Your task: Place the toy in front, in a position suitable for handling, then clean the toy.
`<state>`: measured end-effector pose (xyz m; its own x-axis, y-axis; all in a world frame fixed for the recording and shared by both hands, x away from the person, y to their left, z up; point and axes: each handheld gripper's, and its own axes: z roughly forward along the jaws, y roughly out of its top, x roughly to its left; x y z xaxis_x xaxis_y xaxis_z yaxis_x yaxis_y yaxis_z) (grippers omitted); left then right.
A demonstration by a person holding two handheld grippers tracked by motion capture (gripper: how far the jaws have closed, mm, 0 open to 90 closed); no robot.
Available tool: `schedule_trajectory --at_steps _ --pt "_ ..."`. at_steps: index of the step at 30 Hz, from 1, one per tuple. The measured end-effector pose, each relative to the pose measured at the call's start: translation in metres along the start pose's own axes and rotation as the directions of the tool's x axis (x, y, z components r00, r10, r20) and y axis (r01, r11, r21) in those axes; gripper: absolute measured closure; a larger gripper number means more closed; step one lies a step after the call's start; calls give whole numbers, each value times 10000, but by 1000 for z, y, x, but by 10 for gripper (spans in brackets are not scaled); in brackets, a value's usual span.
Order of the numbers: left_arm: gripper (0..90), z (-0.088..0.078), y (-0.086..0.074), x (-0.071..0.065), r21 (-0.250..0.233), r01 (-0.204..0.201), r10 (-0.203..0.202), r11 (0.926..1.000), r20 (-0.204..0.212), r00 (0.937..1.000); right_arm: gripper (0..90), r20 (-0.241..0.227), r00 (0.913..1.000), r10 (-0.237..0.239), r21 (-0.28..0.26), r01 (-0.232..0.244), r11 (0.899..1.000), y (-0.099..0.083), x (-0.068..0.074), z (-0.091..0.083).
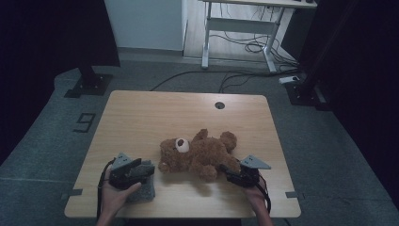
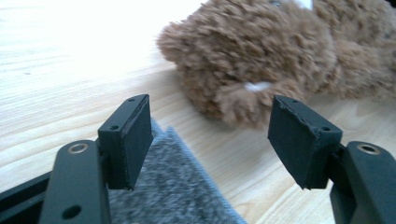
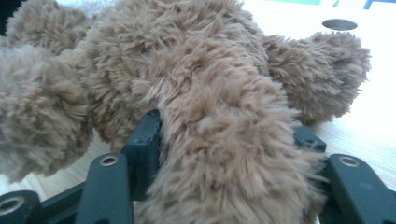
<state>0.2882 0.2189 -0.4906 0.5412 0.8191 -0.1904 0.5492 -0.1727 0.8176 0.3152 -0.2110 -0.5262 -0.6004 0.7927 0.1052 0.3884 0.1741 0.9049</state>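
**Soft bear, one leg between the jaws**

From the high view, a brown teddy bear point(image 1: 200, 153) lies on its side near the middle of the wooden table point(image 1: 141, 117), head toward the left gripper point(image 1: 141, 170), legs toward the right gripper point(image 1: 230, 173). A grey cloth point(image 1: 147, 188) lies under the left gripper, near the table's front edge. The bear looks light, plush and squashy; it should not slip or break, but its body would give under a pinch, so a limb is the surest place to take hold.

In the left gripper view, the jaws stand wide apart and hold nothing. The cloth point(image 2: 173, 186) lies below and between them, its edge just beside the left pad, and the bear's head point(image 2: 243, 60) lies ahead, clear of both pads.

In the right gripper view, a furry leg point(image 3: 224, 154) runs between the jaws. They are part-way apart with fur spilling against both pads; whether they press it firmly or only brush it, I cannot tell.
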Motion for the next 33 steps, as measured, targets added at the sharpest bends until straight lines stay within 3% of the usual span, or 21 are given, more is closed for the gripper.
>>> schedule_trajectory --at_steps 4,16,22,25,33 --pt "288 -10 -2 8 -213 344 -348 9992 -178 9992 403 23 10000 42 -16 -42 10000 0 0 -1" --pt "270 -22 -8 17 -190 592 -600 9981 -476 9971 345 358 9987 356 -181 -350 9992 -7 4 2" --pt "242 -23 -18 19 284 663 -649 9974 -491 9967 333 617 9980 153 45 -156 9999 -9 7 4" --pt "235 -24 -21 19 305 665 -647 9973 -573 9963 328 771 9970 -68 157 56 9999 -9 9 5" --pt "228 -19 -26 17 598 602 -576 9964 -443 9974 327 844 9964 -91 281 68 9996 -10 9 7"
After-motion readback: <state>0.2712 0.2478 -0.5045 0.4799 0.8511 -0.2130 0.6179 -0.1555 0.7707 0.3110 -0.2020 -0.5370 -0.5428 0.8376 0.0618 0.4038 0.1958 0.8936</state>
